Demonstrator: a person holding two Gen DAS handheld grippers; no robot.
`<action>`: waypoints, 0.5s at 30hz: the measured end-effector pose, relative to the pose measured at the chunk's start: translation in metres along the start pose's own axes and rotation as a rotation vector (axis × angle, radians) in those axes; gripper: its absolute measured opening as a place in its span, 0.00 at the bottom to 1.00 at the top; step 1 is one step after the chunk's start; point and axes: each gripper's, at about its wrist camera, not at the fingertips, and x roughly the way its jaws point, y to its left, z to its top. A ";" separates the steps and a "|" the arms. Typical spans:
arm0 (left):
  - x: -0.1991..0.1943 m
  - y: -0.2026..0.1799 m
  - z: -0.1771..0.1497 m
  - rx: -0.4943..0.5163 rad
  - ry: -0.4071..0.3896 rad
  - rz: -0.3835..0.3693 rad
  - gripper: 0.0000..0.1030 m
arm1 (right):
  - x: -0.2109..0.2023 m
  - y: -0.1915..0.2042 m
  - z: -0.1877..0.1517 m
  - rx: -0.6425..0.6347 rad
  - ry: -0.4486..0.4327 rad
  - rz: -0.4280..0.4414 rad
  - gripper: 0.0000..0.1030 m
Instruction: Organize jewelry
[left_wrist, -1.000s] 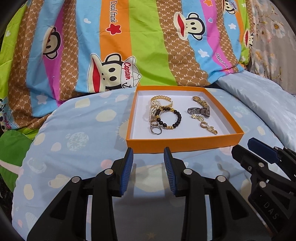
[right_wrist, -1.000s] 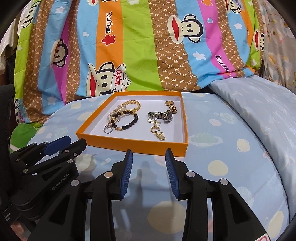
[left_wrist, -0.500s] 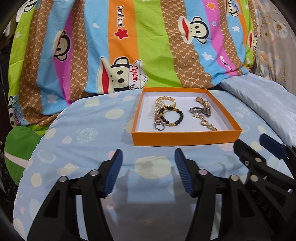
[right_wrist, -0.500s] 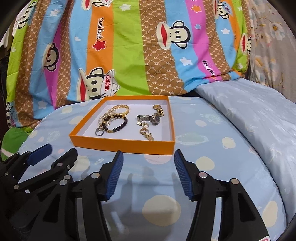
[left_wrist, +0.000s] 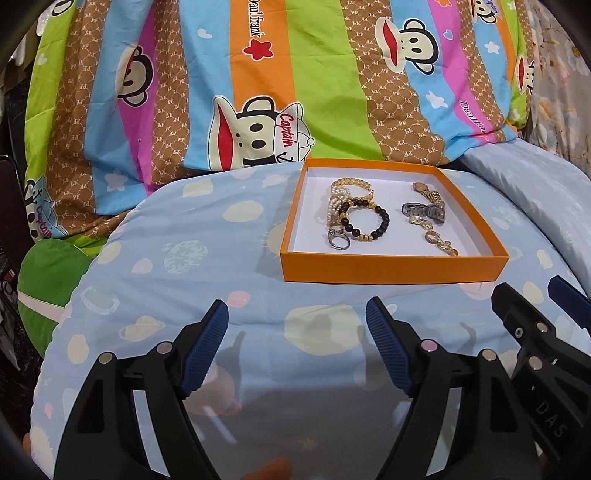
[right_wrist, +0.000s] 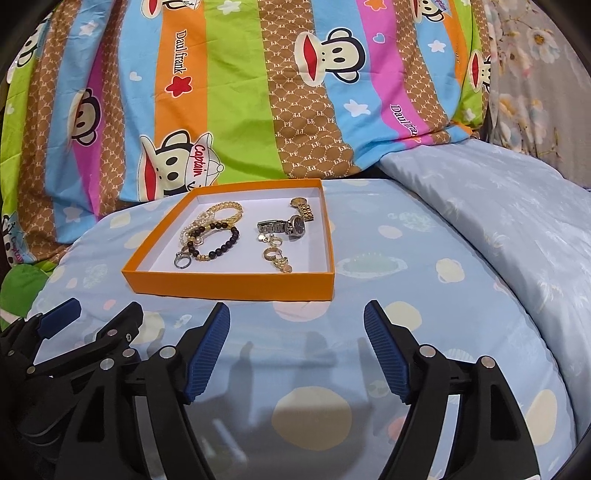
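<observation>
The left gripper (left_wrist: 297, 314) fills the bottom of the left wrist view, its jaws set wide with only patterned cloth between them; they have just been opening. The right gripper (right_wrist: 297, 314) sits the same way at the bottom of the right wrist view — jaws wide apart, nothing between the blue ribbed pads (right_wrist: 207, 343), and just been opening too. Each gripper also shows at the edge of the other's view: the right one at the lower right of the left wrist view, the left one at the lower left of the right wrist view.

Both hover above a pale blue bedsheet (left_wrist: 184, 258) printed with cream spots and planets. Just beyond the fingertips, in the middle of each view, lies a shallow orange box (left_wrist: 391, 267) with a white floor, resting flat on the sheet and clear of both grippers.

Inside the box the jewelry forms two loose groups. On the left side of the box lie a black bead bracelet (left_wrist: 382, 221), a pearl strand (left_wrist: 332, 206) and a gold bracelet (left_wrist: 351, 182), overlapping, with a silver ring (left_wrist: 336, 240) at the near end. On the right side a silver watch (right_wrist: 288, 225) lies across a gold watch (right_wrist: 304, 208), and a gold chain piece (right_wrist: 277, 256) trails toward the near wall.

Behind the box, across the top of both views, hangs a striped cartoon-monkey blanket (left_wrist: 258, 74) — a light blue quilt (right_wrist: 498, 206) lies at the right
</observation>
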 end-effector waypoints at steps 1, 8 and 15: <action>0.000 0.000 0.000 0.001 0.000 0.004 0.72 | 0.000 0.000 0.000 -0.001 0.001 0.000 0.72; 0.001 -0.001 0.000 0.001 0.004 0.018 0.72 | 0.001 0.000 0.000 -0.003 -0.002 0.004 0.72; 0.001 -0.001 0.000 0.000 0.003 0.036 0.73 | 0.001 0.002 -0.001 -0.008 -0.004 0.007 0.72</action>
